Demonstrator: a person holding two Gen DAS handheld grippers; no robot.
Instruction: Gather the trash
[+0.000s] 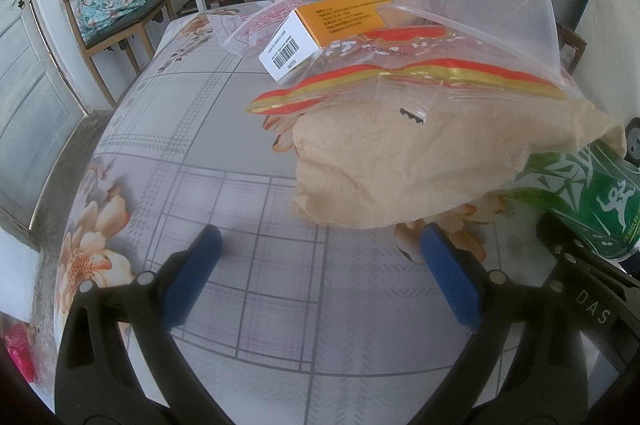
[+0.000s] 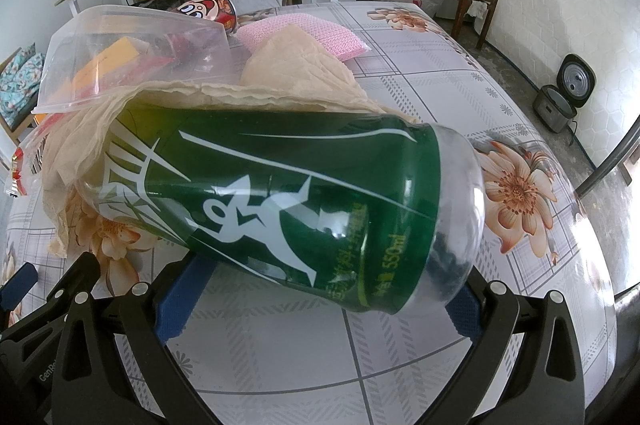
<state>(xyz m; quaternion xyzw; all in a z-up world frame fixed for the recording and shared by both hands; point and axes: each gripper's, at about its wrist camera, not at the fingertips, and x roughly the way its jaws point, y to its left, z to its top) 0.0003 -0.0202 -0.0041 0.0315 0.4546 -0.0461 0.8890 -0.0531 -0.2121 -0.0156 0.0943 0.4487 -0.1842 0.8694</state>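
The green bottle (image 2: 280, 209) lies on its side across the right gripper (image 2: 324, 301), at the pile's 5 o'clock edge. The blue pads sit at each side of it, but whether they truly clamp it I cannot tell. A judgement: the smooth round body could roll or slip out if lifted loosely, and it touches the brown paper (image 2: 288, 73), which may drag along and tip the clear plastic tub (image 2: 132, 53) at 11 o'clock. The left gripper (image 1: 320, 265) hovers low over the flowered table (image 1: 200, 145), jaws spread wide and empty, with the paper near its right pad at 1 o'clock.
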